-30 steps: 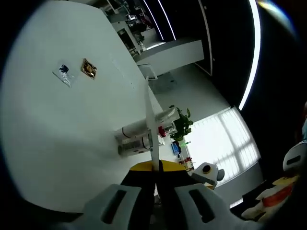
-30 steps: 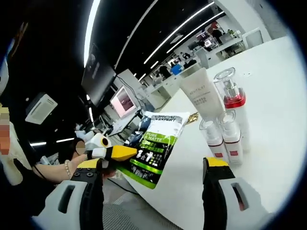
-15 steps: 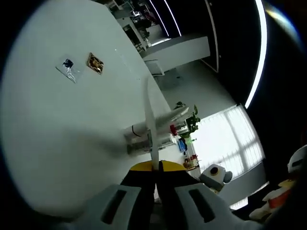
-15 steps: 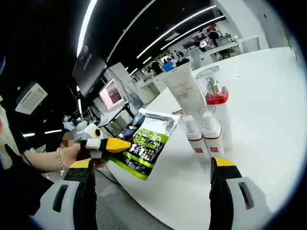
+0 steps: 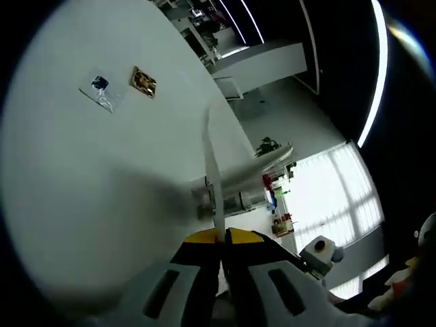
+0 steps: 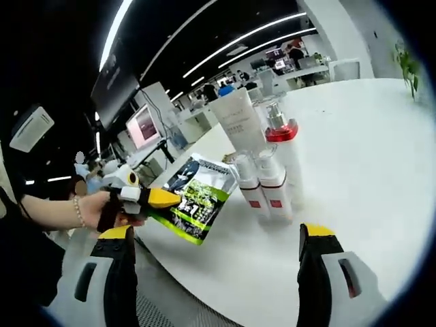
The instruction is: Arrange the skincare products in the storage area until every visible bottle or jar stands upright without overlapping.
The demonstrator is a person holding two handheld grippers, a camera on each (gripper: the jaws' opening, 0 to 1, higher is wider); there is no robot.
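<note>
The left gripper (image 6: 158, 198), seen in the right gripper view with a person's hand (image 6: 102, 210) behind it, has its yellow-tipped jaws clamped on a flat green, white and black printed sachet (image 6: 193, 197), held over the near left edge of the round white table (image 6: 368, 163). In the left gripper view the same sachet (image 5: 212, 176) appears edge-on, rising from that gripper (image 5: 221, 236). The right gripper (image 6: 216, 238) is spread wide with nothing between its jaws. Near the sachet, to its right, stand upright 2 small clear-capped white bottles with red bands (image 6: 262, 185), a taller red-collared pump bottle (image 6: 283, 139) and a white tube (image 6: 235, 122). 2 small foil packets (image 5: 122, 86) lie far across the table.
</note>
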